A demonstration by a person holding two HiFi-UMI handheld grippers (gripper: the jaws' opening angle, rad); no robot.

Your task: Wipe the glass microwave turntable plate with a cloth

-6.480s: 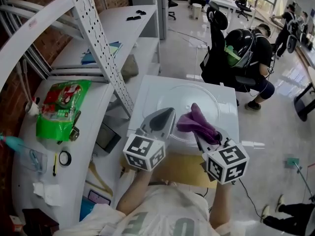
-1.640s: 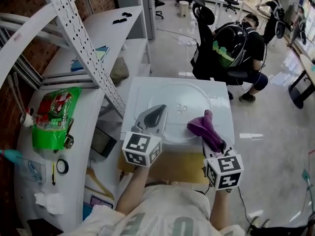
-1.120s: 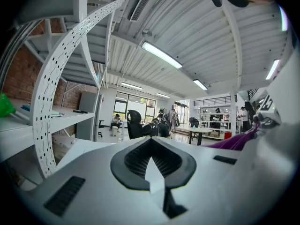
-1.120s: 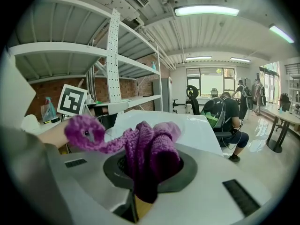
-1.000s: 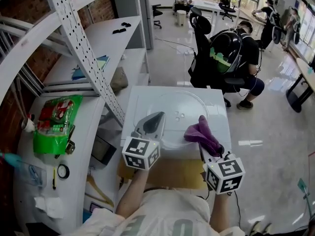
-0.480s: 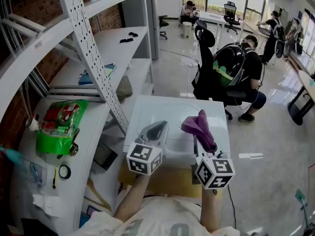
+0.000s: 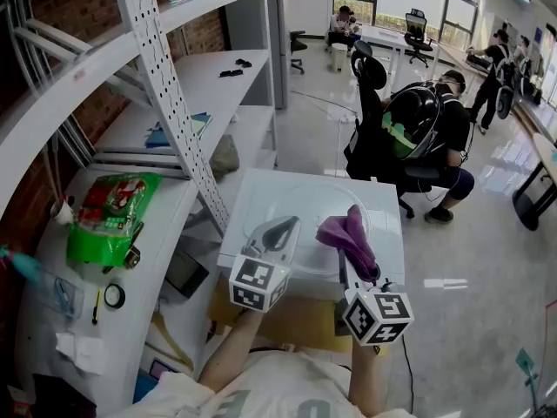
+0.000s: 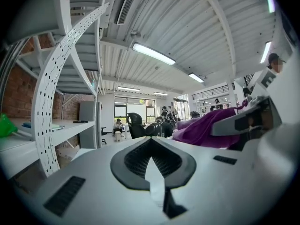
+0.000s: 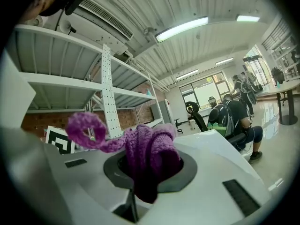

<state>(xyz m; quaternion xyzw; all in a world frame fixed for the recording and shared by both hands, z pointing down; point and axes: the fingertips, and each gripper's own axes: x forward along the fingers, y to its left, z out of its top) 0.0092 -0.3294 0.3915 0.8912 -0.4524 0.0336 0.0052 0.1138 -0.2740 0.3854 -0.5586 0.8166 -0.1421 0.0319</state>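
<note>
A clear glass turntable plate [image 7: 306, 205] lies on the flat top of a white microwave [image 7: 392, 212]. Over the plate's near right part is my right gripper [image 7: 355, 252], shut on a purple knitted cloth [image 7: 344, 230]. In the right gripper view the cloth [image 9: 151, 150] bulges out of the right gripper [image 9: 149, 168], and a loop of it hangs to the left. My left gripper [image 7: 285, 225] is shut and holds nothing, over the plate's near left edge. The left gripper view shows the left gripper [image 8: 152, 142] tilted upward, so the plate is hidden there.
A white rack with a perforated upright [image 7: 170, 103] stands close on the left. A green bag [image 7: 109, 212] and a tape roll [image 7: 114, 296] lie on the side counter. A seated person [image 7: 431, 129] is behind the microwave. A cardboard box [image 7: 305, 313] sits below its front.
The right gripper with the cloth has drifted a little left, closer to the left gripper. The head view has lifted, showing more of the room. Both grippers stay shut.
</note>
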